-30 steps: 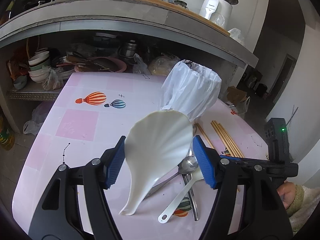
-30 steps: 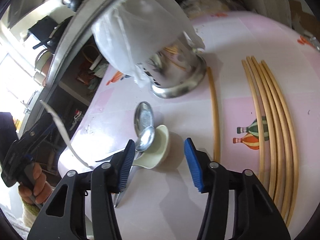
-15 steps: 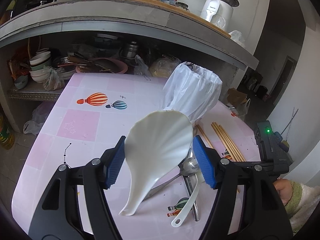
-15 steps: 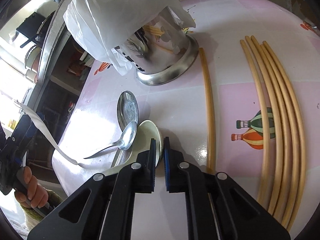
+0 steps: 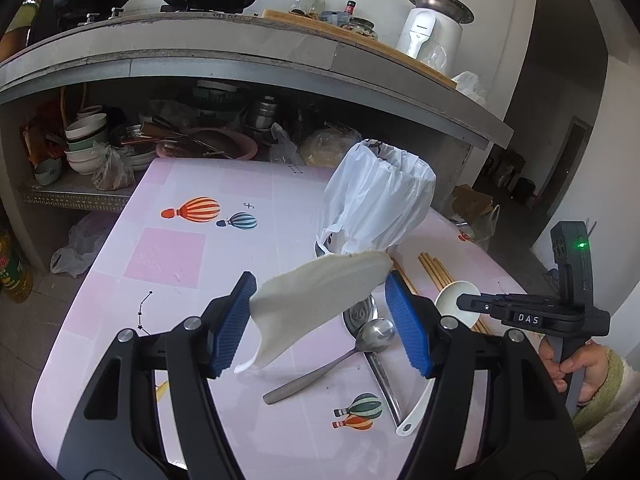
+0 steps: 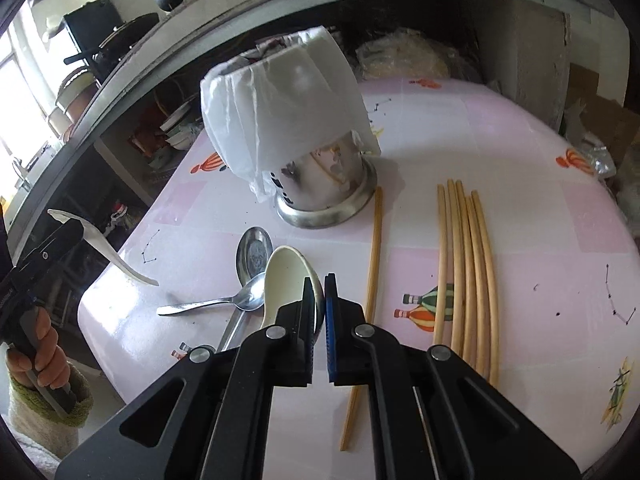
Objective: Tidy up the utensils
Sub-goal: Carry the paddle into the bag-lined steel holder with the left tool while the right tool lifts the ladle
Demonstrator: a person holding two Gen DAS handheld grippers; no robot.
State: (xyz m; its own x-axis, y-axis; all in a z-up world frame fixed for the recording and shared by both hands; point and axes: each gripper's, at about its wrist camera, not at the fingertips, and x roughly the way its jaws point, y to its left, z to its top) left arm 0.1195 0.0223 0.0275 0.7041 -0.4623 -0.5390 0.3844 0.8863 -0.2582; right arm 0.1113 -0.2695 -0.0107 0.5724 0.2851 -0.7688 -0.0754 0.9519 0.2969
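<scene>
Large cream ladle-shaped spoon [image 5: 320, 296], tilted, bowl up, handle tip low, off the table. Small white ceramic spoon [image 6: 290, 280], bowl lifted and tipped, handle trailing down. Two steel spoons [image 6: 250, 280] flat on the table, crossed, bowls just beside the holder's base. Steel utensil holder [image 6: 324, 184] upright, draped in a white plastic bag [image 6: 280, 112]. One bamboo chopstick [image 6: 374, 248] lying alone; a bundle of further chopsticks [image 6: 468, 264] side by side, near it.

Daylight floods the right wrist view from a blown-out window [image 6: 16, 92] at nine o'clock, throwing glare on the glossy tabletop [image 6: 120, 320]. Both views stay sharp centrally, with strong fisheye bending and dark vignetted corners.
</scene>
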